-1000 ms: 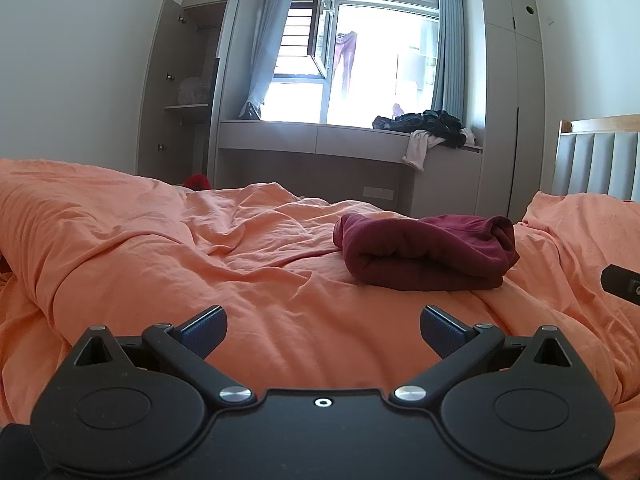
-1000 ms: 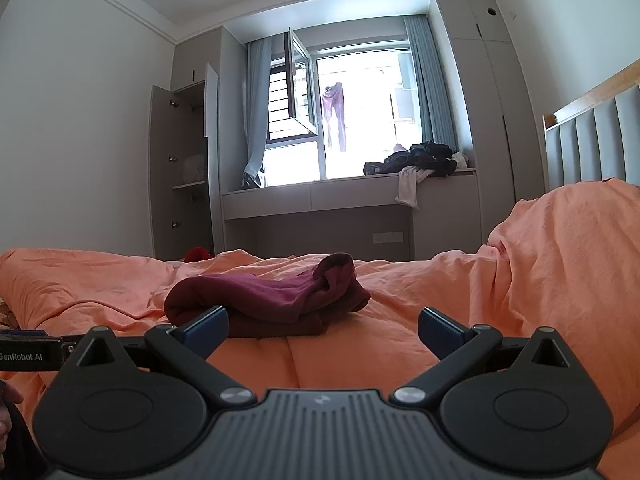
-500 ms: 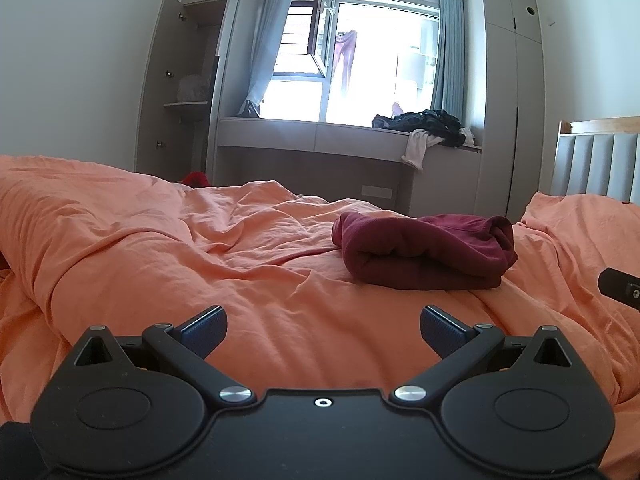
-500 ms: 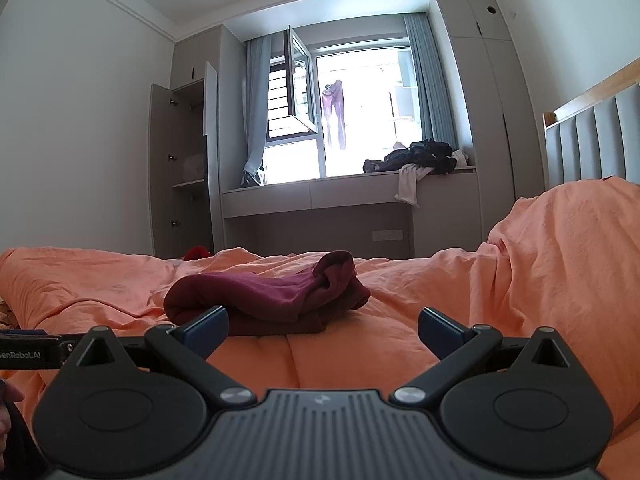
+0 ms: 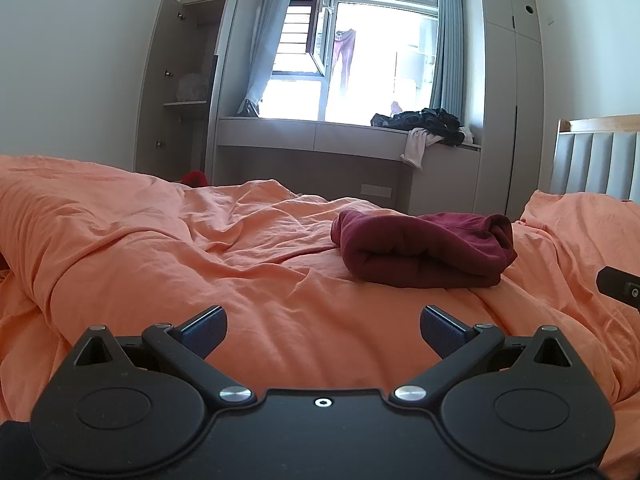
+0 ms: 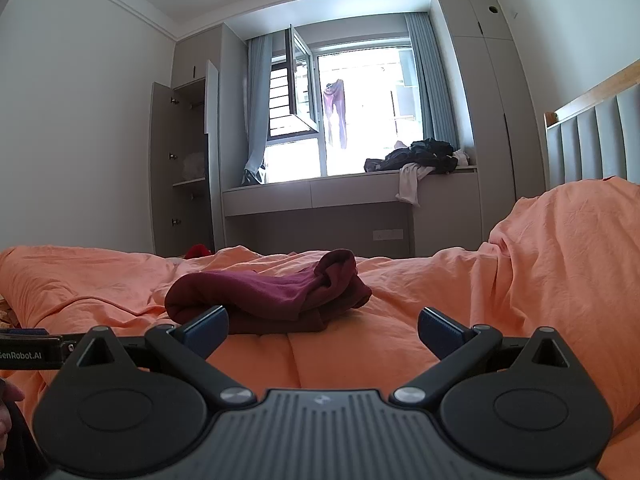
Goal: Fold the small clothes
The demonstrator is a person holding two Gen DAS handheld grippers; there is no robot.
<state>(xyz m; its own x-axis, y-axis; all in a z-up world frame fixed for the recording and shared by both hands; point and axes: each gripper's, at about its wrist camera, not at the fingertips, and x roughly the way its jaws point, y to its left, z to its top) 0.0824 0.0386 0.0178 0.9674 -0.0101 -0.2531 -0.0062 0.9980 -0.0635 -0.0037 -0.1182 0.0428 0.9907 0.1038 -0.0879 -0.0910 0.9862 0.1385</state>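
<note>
A dark red garment lies folded in a thick bundle on the orange duvet. In the left wrist view it sits ahead and to the right of my left gripper, which is open and empty, low over the duvet. In the right wrist view the garment lies ahead and left of centre, just beyond my right gripper, also open and empty. The right gripper's edge shows at the far right of the left wrist view. The left gripper's side shows at the left of the right wrist view.
A window bench with a heap of dark clothes stands beyond the bed. An open wardrobe is at the left. A padded headboard is at the right. The duvet bulges high on the right.
Both grippers stay open and almost still. The left wrist view has shifted very slightly; the garment has not moved.
</note>
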